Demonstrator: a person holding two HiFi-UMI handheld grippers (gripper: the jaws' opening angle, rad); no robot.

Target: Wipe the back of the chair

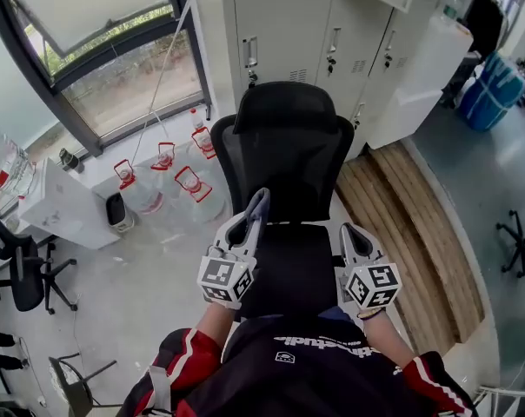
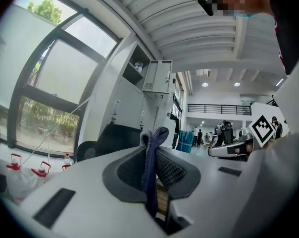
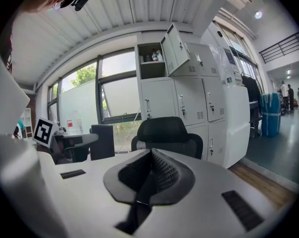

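A black office chair with a mesh back and padded headrest stands right in front of me, facing me. In the right gripper view the chair shows straight ahead past the jaws. My left gripper is shut on a blue-grey cloth, held over the seat's left front, short of the backrest. In the left gripper view the cloth hangs pinched between the jaws, with the chair behind it. My right gripper is shut and empty, at the seat's right front.
White lockers stand behind the chair. Several water jugs with red handles sit on the floor at the left by the window. A wooden pallet lies at the right. Another black chair is at far left.
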